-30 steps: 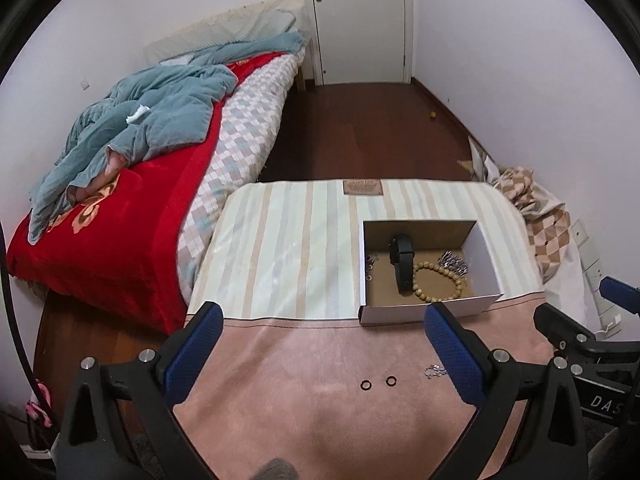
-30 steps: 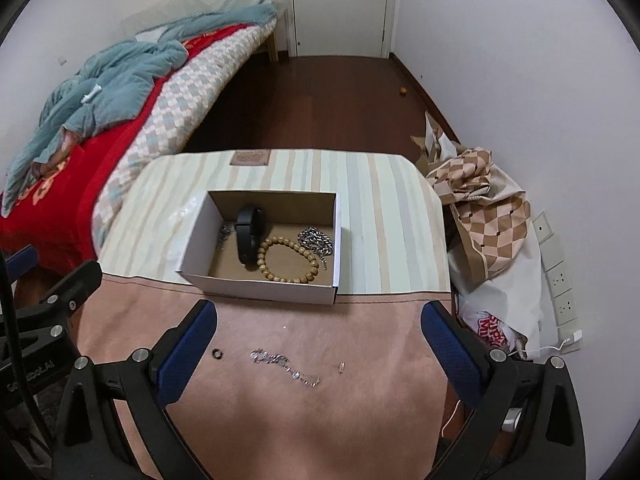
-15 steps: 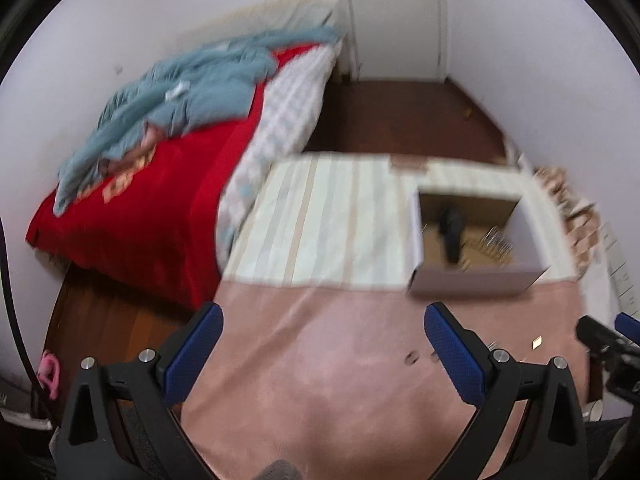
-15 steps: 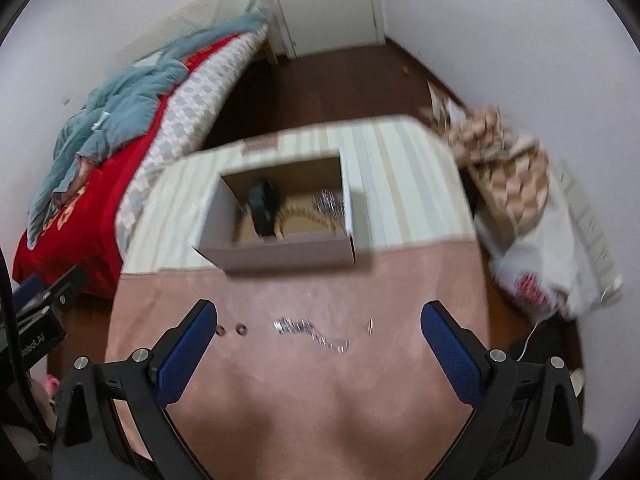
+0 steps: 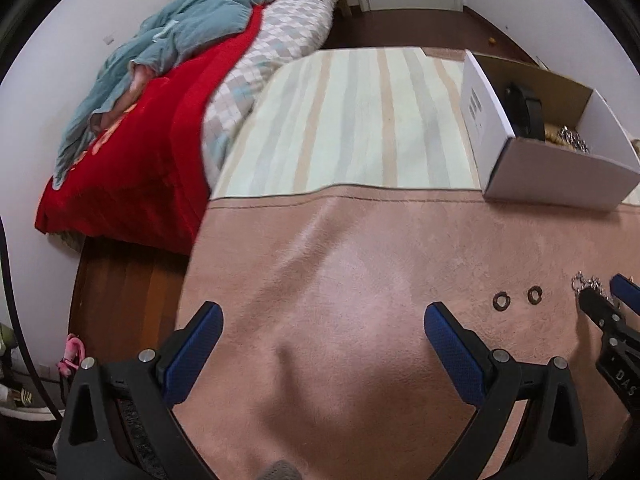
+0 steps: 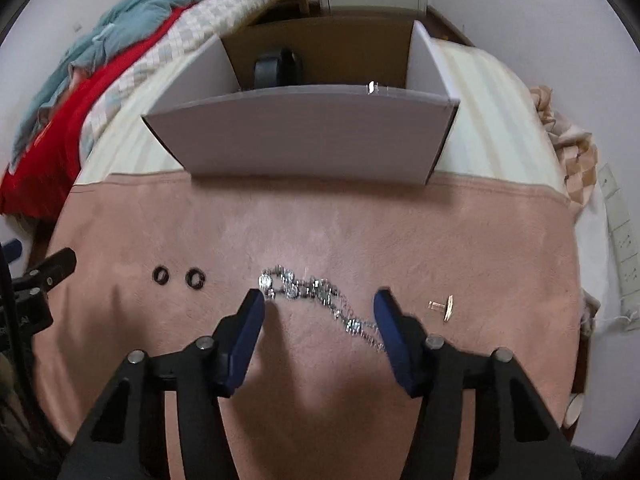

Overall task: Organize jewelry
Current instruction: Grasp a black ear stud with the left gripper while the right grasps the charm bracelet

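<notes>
Straddling a silver chain (image 6: 320, 300) on the pink surface (image 6: 320, 232), the right gripper (image 6: 318, 304) has fingers half open and just closing, seemingly not yet touching it. The left gripper (image 5: 324, 316) hangs wide open, empty. Two dark rings (image 6: 178, 277) lie left; the white box (image 6: 304, 136) sits beyond.

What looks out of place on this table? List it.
Several pieces lie loose on the pink cloth outside the white box: a tangled silver chain between the right gripper's closing fingers, not yet pinched, two dark rings to its left, and a small gold earring to its right.
</notes>
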Demonstrator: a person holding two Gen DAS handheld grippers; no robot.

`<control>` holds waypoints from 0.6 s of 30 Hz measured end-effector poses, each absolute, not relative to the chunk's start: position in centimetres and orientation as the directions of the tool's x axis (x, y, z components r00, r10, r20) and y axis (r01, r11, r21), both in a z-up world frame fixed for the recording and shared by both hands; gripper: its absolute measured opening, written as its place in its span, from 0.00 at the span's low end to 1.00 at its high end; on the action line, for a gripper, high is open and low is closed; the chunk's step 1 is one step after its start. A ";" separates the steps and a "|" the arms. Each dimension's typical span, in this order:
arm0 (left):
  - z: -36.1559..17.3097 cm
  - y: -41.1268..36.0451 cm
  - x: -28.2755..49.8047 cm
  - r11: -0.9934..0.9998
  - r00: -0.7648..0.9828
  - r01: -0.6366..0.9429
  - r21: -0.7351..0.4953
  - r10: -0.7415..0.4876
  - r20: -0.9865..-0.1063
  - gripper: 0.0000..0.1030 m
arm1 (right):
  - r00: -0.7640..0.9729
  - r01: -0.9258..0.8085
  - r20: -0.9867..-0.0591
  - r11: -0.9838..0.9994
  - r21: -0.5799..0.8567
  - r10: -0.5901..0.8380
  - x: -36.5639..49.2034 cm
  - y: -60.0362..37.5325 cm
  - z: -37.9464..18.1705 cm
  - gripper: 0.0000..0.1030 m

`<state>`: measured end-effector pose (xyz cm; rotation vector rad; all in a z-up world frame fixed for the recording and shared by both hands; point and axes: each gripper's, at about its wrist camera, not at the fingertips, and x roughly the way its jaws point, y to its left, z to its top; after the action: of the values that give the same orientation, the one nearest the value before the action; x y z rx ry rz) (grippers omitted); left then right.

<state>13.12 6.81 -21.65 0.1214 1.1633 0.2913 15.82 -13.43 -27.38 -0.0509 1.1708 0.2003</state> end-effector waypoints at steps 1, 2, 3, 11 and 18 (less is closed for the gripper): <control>-22.0 6.6 13.2 0.960 0.358 -0.154 0.233 0.274 -0.892 1.00 | 0.376 -0.189 -0.919 0.981 0.046 0.115 15.8 -13.1 -27.5 0.49; -22.2 6.5 13.4 0.964 0.354 -0.146 0.222 0.261 -0.898 1.00 | 0.387 -0.196 -0.916 0.980 0.025 0.101 15.6 -12.8 -27.5 0.36; -22.5 6.2 13.5 0.969 0.351 -0.135 0.208 0.243 -0.904 1.00 | 0.396 -0.199 -0.914 0.980 0.005 0.085 15.5 -12.7 -27.5 0.25; -23.3 2.1 13.7 0.995 0.358 -0.013 0.094 0.092 -0.929 0.99 | 0.386 -0.098 -0.913 0.990 0.100 0.130 14.7 -16.6 -26.8 0.04; -24.6 -0.4 14.2 0.997 0.346 0.053 0.058 0.037 -0.937 0.86 | 0.380 -0.059 -0.914 0.990 0.128 0.141 13.6 -18.3 -26.5 0.04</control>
<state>14.18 -0.37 -24.63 0.0835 1.2174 -0.0107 13.65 -18.27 -26.46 0.0783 1.1742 0.1275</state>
